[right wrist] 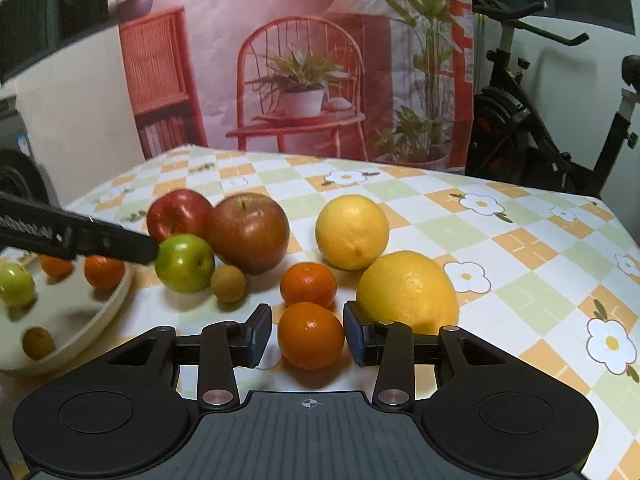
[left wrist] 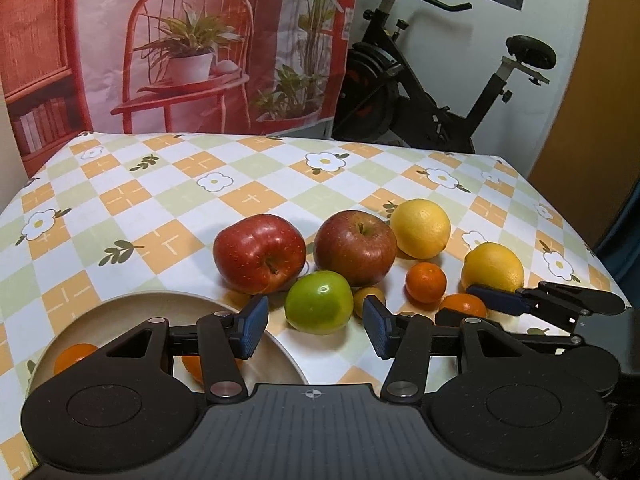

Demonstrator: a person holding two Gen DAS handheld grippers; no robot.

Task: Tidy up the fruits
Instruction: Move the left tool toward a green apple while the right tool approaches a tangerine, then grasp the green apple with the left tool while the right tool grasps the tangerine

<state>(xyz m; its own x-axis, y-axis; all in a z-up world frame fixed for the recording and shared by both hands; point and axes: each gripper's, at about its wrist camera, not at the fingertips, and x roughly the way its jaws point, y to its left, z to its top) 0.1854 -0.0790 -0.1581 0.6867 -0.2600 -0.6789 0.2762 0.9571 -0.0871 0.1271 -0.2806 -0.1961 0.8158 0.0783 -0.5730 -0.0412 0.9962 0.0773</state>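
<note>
On the checked tablecloth (right wrist: 520,248), two red apples (right wrist: 248,232), two lemons (right wrist: 352,232), both grippers' fingers (right wrist: 256,334) released.

My left gripper (left wrist: 316,326) tilts downward with its jaws apart and empty, and my right gripper (right wrist: 308,334) likewise stands parted.

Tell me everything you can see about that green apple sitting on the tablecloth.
The green apple is small, round, glossy and unblemished, standing upright with its stem dimple on top. It rests on the checked tablecloth, just outside the cream bowl, in front of two red apples and apparently touching a small brownish fruit. Nothing grips it.
</note>
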